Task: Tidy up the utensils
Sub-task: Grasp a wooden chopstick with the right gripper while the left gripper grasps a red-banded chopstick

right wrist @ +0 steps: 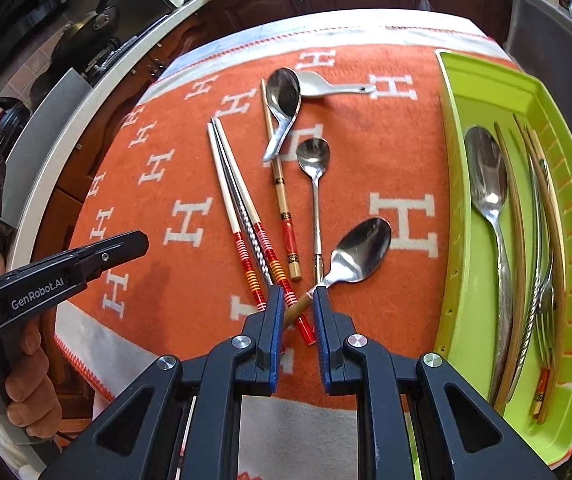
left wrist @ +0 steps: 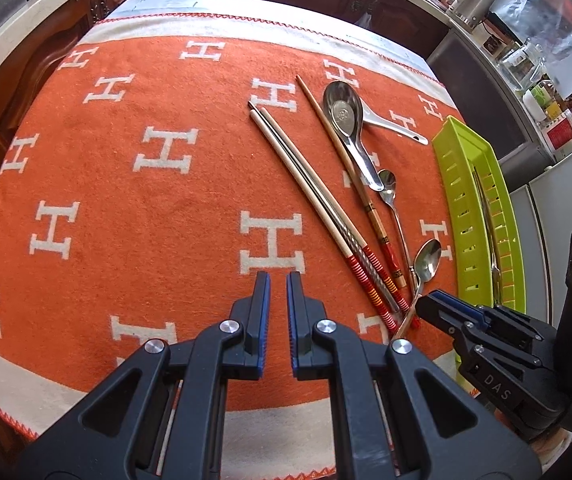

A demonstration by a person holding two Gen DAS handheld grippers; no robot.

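Right wrist view: right gripper (right wrist: 298, 309) narrow around spoon handle (right wrist: 300, 307), pads apart from it; left gripper (left wrist: 278, 296) nearly closed, empty.

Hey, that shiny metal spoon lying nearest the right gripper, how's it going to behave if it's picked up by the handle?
The spoon looks rigid, so it shouldn't flex. Its polished surface may slip between the pads. The bowl is much wider than the thin handle, so it will probably droop bowl-down. Its handle crosses the chopsticks, which may shift.

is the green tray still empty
No, the green tray already holds a large metal spoon, chopsticks and other long utensils lying lengthwise.
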